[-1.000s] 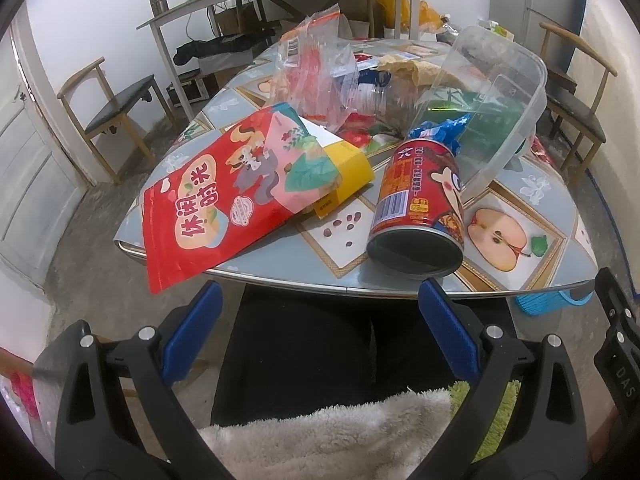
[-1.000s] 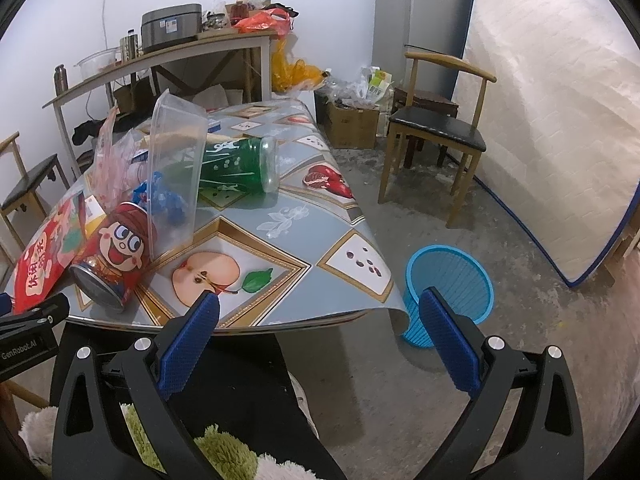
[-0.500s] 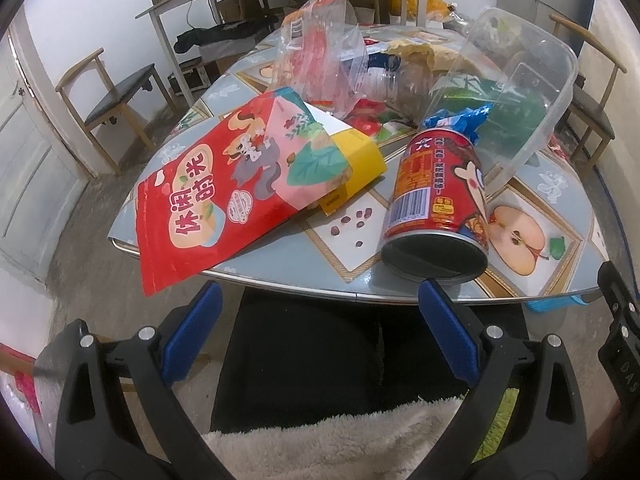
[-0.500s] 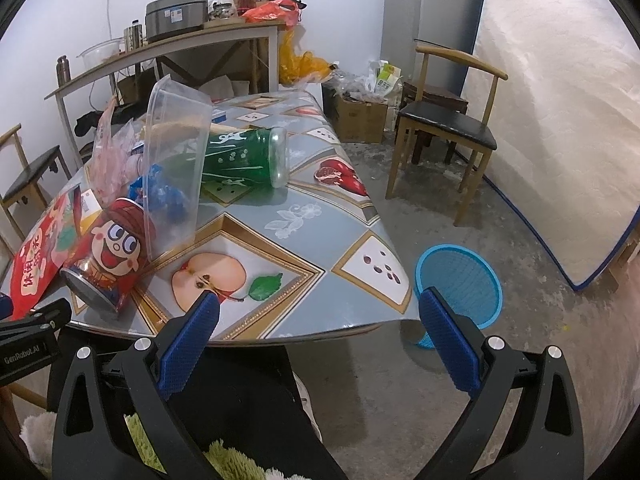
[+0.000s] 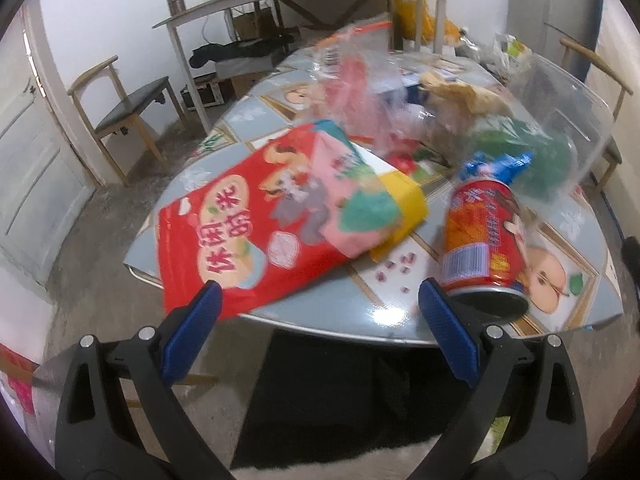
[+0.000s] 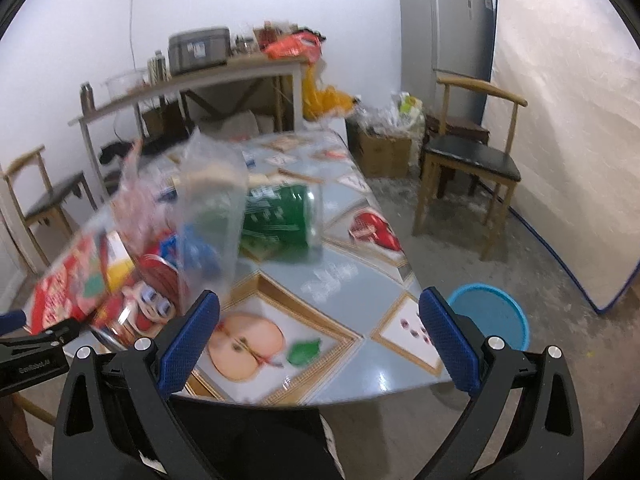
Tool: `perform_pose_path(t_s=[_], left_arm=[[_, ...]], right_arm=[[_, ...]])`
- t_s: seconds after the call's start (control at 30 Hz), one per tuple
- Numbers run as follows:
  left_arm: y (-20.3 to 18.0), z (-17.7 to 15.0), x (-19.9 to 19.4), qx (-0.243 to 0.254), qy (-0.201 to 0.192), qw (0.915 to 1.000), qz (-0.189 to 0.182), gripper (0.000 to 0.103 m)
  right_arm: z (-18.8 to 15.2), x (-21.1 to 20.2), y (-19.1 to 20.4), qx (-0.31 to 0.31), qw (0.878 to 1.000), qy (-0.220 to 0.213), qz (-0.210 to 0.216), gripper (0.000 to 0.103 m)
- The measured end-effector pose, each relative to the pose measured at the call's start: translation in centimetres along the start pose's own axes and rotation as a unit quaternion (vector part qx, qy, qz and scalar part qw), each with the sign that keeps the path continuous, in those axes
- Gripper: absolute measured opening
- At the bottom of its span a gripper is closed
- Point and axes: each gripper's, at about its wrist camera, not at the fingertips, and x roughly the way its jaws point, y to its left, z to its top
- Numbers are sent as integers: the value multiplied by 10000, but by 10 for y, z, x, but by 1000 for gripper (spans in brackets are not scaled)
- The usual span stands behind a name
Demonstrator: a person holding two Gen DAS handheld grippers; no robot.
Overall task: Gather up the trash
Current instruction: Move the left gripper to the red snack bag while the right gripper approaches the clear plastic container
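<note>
1. Both views have closed in on the bench point(image 5: 372, 316); nothing collected yet.
2. Left tool point(image 5: 318, 334) released, empty, nearer the red snack bag point(image 5: 256, 232) at the bench's near edge.
3. Right tool point(image 6: 318, 336) likewise released (blue basket point(image 6: 488, 320) waits on the floor).

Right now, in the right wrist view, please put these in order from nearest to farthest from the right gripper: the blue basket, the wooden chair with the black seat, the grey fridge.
From the right gripper:
1. The blue basket, on the floor to the right, beside the table.
2. The wooden chair, further back on the right.
3. The grey fridge, against the far wall, behind the chair.
</note>
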Motion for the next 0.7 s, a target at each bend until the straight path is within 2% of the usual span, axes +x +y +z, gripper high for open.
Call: perform_pose_path(t_s=[0.13,0.33,0.7], left_arm=[[17,4,9,-15,70,10000,49,94],[35,7,20,-76,119,9994,330,95],[54,8,30,-168,252,9984,476,94]], right_arm=[[5,1,9,-38,9998,-82,201,97],[6,6,25,-187,9987,114,450,97],[10,14,47,-432,9967,365,577,97]])
